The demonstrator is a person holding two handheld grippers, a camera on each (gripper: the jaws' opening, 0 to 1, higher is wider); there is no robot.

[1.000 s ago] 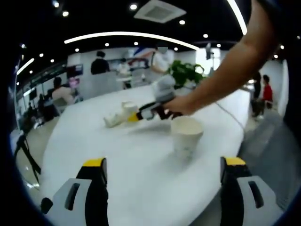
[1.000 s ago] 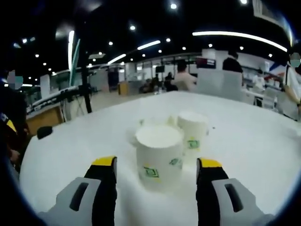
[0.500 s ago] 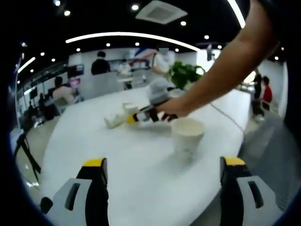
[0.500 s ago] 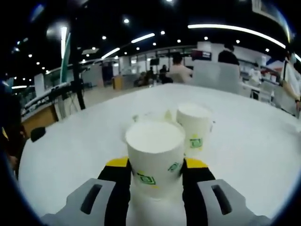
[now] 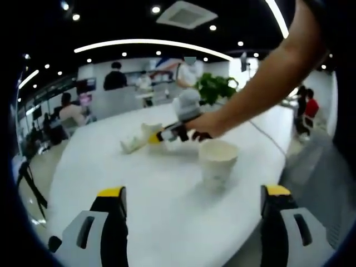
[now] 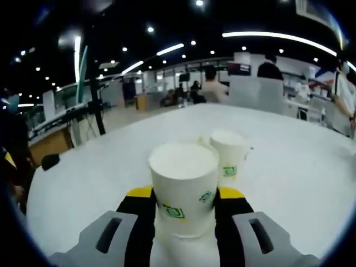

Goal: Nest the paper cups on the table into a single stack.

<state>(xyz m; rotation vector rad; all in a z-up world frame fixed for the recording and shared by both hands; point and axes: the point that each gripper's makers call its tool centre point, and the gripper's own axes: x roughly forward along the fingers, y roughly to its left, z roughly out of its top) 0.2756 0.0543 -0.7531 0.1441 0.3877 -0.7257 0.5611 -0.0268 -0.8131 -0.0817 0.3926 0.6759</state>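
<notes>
Right gripper (image 6: 183, 208) jaws closed on a paper cup (image 6: 183, 186) at mid-wall; light, crushable. Left gripper (image 5: 192, 197) wide open, empty.

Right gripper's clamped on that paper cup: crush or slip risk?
The paper cup looks thin-walled and open-topped, so probably crushable under a hard squeeze. Right gripper grips its lower, narrower body; the taper may let it slip. It looks empty, likely light.
</notes>
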